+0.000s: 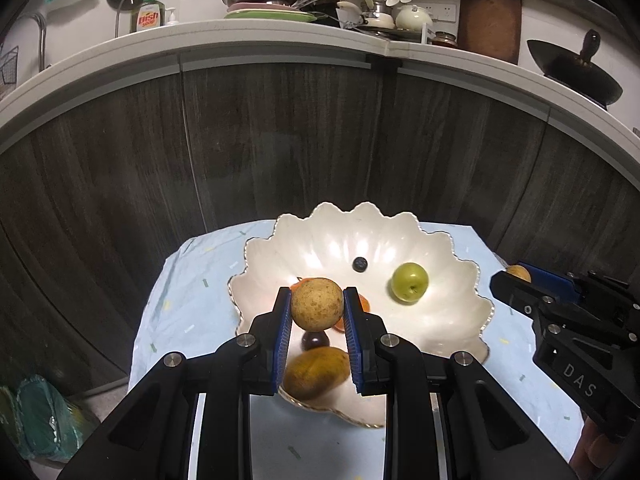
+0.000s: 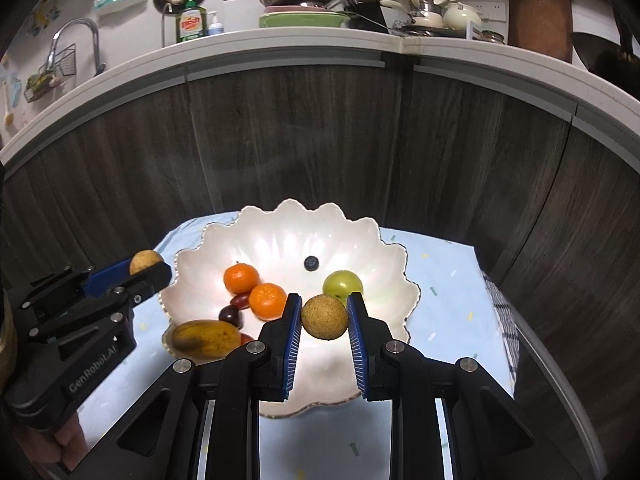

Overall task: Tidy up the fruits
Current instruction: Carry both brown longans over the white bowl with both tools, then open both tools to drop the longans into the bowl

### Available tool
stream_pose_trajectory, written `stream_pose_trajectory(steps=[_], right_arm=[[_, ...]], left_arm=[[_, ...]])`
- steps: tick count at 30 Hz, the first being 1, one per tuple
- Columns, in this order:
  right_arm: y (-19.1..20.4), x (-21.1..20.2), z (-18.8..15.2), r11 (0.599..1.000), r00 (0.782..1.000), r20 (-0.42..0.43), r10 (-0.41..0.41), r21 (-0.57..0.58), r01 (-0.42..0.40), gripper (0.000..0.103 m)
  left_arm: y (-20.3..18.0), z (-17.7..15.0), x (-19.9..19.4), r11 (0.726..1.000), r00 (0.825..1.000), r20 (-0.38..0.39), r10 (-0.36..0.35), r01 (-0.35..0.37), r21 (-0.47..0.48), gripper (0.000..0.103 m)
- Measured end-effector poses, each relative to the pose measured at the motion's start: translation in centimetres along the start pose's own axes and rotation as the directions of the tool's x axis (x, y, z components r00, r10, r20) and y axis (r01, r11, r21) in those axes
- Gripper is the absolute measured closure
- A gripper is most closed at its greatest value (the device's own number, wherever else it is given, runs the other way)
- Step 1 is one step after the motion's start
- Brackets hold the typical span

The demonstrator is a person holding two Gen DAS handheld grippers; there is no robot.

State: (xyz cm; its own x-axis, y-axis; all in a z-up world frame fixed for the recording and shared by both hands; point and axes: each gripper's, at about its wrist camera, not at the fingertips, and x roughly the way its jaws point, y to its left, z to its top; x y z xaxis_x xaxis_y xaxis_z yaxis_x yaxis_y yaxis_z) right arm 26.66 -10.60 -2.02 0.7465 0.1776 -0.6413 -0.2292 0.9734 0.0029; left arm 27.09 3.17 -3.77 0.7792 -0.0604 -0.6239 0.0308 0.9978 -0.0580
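Note:
A white scalloped bowl [image 1: 448,320] [image 2: 384,248] sits on a light blue cloth. In it lie a green apple [image 1: 409,282] [image 2: 342,283], a blueberry [image 1: 360,264] [image 2: 311,263], two oranges [image 2: 240,278] [image 2: 267,301], dark plums [image 2: 230,315] and a yellow-brown mango [image 1: 316,372] [image 2: 206,339]. My left gripper [image 1: 317,304] is shut on a round brown fruit [image 1: 317,303], held over the bowl's left side; it also shows in the right wrist view [image 2: 146,262]. My right gripper [image 2: 324,316] is shut on another round brown fruit [image 2: 324,317] above the bowl's near right part.
The blue cloth [image 1: 192,304] [image 2: 452,304] covers a small table in front of dark wood cabinet doors [image 1: 280,140]. A counter above carries dishes, pans and dish soap [image 1: 149,16]. A checked towel [image 2: 504,320] hangs at the table's right edge. A bag [image 1: 40,420] lies on the floor left.

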Motion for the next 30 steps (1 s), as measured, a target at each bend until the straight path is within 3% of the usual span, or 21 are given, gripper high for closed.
stream_pose_trajectory(steps=[30], right_arm=[[-0.5, 6.6, -0.9, 0.997, 0.988, -0.150, -0.023, 0.076, 0.035, 0.079]], left_arm=[[2.0, -0.8, 7.3, 1.000, 0.990, -0.144, -0.007, 0.005, -0.017, 0.077]])
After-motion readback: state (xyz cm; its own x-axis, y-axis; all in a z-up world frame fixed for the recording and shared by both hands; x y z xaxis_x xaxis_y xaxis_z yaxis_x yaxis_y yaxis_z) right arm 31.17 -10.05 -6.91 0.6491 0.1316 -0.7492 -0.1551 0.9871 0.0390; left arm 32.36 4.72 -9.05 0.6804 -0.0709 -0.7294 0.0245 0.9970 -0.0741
